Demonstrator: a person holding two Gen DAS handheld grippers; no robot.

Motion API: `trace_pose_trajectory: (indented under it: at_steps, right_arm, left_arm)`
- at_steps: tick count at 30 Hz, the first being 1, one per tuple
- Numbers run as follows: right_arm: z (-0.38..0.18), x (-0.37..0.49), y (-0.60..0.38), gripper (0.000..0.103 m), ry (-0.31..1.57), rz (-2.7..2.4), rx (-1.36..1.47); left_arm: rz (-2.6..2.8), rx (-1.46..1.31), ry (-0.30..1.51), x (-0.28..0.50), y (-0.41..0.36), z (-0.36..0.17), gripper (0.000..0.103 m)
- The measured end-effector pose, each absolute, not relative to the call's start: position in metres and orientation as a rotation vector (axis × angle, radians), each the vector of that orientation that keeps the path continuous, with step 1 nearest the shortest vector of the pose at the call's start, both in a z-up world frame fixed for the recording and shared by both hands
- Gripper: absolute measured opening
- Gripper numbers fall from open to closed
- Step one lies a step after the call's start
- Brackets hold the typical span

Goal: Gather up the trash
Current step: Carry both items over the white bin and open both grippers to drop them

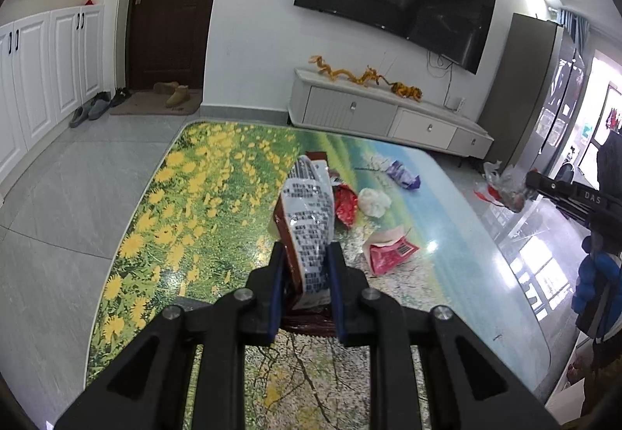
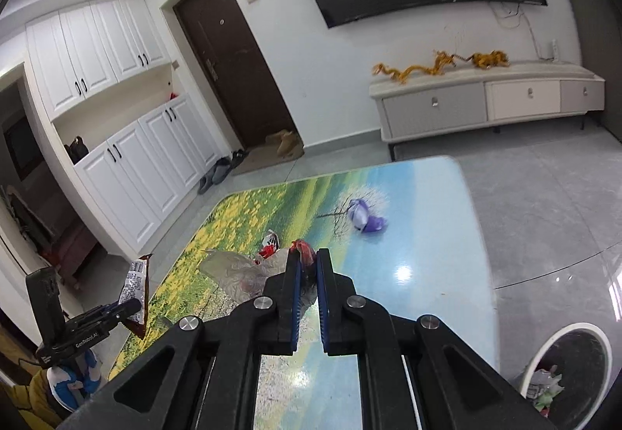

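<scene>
The left tongs [image 1: 305,255] are squeezing a crinkly silver and brown snack bag with black print [image 1: 311,220], holding it up above the shiny counter with the flower field picture [image 1: 186,196]. The right tongs [image 2: 307,266] are closed tight on a thin clear plastic bag with red bits inside [image 2: 241,270], lifting it over that counter. A purple crumpled wrapper [image 2: 365,218] is lying on the counter, at its far end. Near the middle of the counter a white crumpled ball [image 1: 374,201], a red shiny wrapper [image 1: 346,206] and a pink paper packet [image 1: 388,251] are lying close together. A round white trash bin [image 2: 563,367] is standing on the floor beside the counter.
</scene>
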State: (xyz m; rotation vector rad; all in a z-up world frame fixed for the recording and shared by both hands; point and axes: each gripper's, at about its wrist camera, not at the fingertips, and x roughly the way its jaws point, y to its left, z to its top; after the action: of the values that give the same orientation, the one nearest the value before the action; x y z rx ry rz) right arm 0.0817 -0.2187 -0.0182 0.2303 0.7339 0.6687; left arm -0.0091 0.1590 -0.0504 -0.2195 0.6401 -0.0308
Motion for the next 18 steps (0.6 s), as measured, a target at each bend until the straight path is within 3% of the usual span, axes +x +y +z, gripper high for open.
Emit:
trace_pose_trajectory:
  at_steps: [9, 18]
  right_arm:
    - [0.007, 0.031, -0.284, 0.008, 0.635, 0.565, 0.267]
    - [-0.002, 0.008, -0.380, 0.008, 0.574, 0.386, 0.375]
  left_arm:
    - [-0.074, -0.168, 0.578, -0.029, 0.135, -0.018, 0.019]
    - [-0.202, -0.071, 0.600, -0.013, 0.068, -0.001, 0.019]
